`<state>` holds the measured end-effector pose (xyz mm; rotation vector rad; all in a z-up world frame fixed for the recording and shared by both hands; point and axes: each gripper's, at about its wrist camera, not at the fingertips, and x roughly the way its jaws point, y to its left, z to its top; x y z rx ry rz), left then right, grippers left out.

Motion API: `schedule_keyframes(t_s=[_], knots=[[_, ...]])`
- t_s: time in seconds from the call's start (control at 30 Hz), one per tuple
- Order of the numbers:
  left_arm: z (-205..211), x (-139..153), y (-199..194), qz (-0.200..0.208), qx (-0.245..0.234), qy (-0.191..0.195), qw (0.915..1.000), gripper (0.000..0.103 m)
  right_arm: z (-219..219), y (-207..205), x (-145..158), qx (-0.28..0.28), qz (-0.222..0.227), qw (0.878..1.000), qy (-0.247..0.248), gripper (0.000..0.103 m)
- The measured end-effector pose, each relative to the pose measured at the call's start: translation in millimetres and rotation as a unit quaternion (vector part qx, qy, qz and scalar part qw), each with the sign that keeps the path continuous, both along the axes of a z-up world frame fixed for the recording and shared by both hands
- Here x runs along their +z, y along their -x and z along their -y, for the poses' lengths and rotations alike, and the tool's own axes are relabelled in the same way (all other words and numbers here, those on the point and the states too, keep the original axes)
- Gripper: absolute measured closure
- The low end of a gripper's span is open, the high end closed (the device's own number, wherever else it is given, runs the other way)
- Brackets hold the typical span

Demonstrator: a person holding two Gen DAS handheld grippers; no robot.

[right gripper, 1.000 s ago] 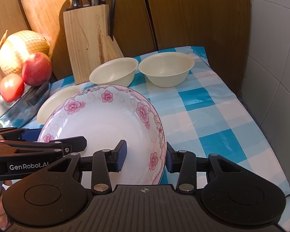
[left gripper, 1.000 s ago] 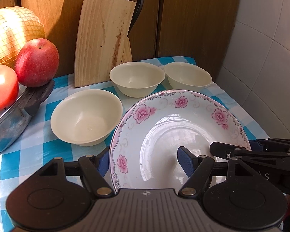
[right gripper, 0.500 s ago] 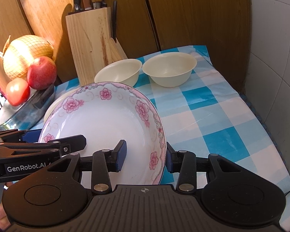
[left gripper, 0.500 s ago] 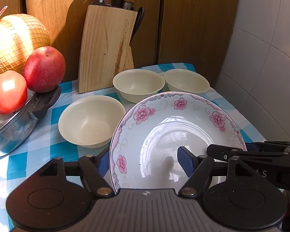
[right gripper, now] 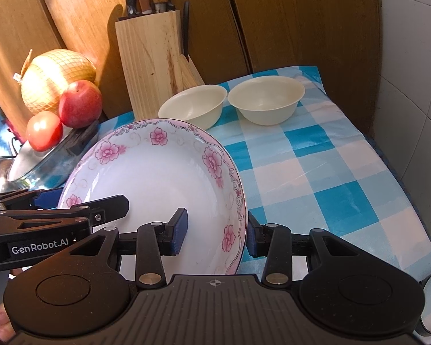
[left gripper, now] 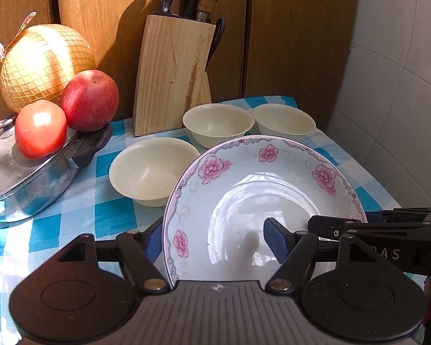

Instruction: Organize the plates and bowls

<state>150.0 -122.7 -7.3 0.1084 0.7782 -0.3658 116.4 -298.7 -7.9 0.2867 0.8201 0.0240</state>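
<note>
A white plate with pink flowers is held above the checked tablecloth. My left gripper is shut on its left rim. My right gripper is shut on its right rim; each gripper's arm shows in the other's view. Three cream bowls stand on the cloth: one near the left, one in the middle back and one at the back right. In the right wrist view the two back bowls show; the plate hides the near one.
A wooden knife block stands behind the bowls against wooden panels. At the left a metal pot lid carries a tomato, an apple and a netted pomelo. A tiled wall bounds the right. Checked cloth lies to the right.
Both grippers have risen and drawn back with the plate held between them; the bowls, block and fruit now sit lower and farther in view. The grip is unchanged.
</note>
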Motion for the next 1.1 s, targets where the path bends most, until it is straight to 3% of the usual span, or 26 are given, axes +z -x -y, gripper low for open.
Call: schedule_keyframes(t_s=[0.73,1.1], knots=[[-41,1,58,-0.001,0.047,-0.012,0.9988,0.038,-44,33,0,0.077,-0.024,0.997,-0.004,0.054],[-46,-2,71,-0.006,0.049,-0.016,0.9986,0.038,-54,47,0,0.085,-0.031,0.996,0.003,0.054]])
